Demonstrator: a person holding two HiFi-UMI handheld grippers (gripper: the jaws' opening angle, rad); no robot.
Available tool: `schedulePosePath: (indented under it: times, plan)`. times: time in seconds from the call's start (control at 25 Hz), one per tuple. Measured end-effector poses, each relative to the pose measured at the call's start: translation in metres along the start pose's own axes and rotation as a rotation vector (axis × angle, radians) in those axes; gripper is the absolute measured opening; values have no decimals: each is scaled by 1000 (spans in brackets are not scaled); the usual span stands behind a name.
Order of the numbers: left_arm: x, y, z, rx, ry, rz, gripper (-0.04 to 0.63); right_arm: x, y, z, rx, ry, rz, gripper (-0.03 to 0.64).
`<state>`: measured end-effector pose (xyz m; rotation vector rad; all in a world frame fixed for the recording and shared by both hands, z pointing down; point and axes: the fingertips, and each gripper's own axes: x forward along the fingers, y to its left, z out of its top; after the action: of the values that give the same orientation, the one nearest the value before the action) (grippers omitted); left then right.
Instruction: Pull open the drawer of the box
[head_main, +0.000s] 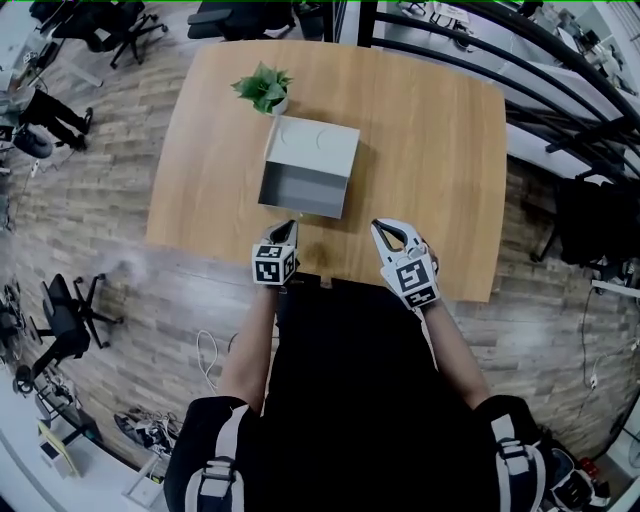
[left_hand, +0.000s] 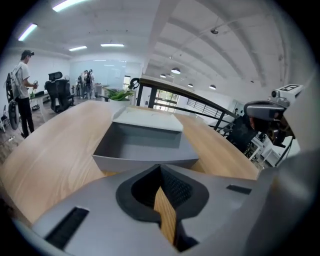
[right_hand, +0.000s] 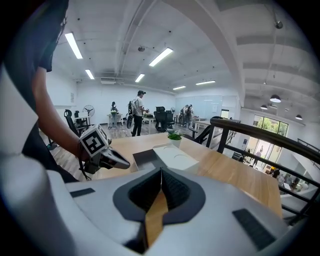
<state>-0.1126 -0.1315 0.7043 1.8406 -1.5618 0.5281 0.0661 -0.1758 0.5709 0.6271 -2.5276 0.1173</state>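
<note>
A grey box (head_main: 318, 147) sits mid-table with its drawer (head_main: 302, 191) slid out toward me, and the drawer is empty inside. In the left gripper view the open drawer (left_hand: 139, 146) lies just ahead of the jaws. My left gripper (head_main: 288, 229) hovers just short of the drawer's front wall, near its left end. It is shut and holds nothing. My right gripper (head_main: 383, 231) is at the same depth, to the right of the drawer, also shut and empty. The right gripper view shows the left gripper (right_hand: 107, 156) beside the box (right_hand: 175, 157).
A small potted plant (head_main: 265, 88) stands just behind the box on the wooden table (head_main: 440, 150). The table's near edge runs right under both grippers. Office chairs (head_main: 62, 320) and a dark railing (head_main: 560, 70) surround the table. People stand far off in the room.
</note>
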Motion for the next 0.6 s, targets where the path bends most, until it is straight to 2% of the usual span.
schedulePosePath:
  times: [0.2,0.4,0.6]
  plan:
    - [-24,-21,17,77,-67,-40,23,-2,-8,0,14,0,-7,25]
    - [-50,-33,50,83,-190,-70,23,2,-9,3,9,-1,-12,25]
    - [-74,-42,77,115,-251,-103,23,7,-4,7,16,-1,-16,25]
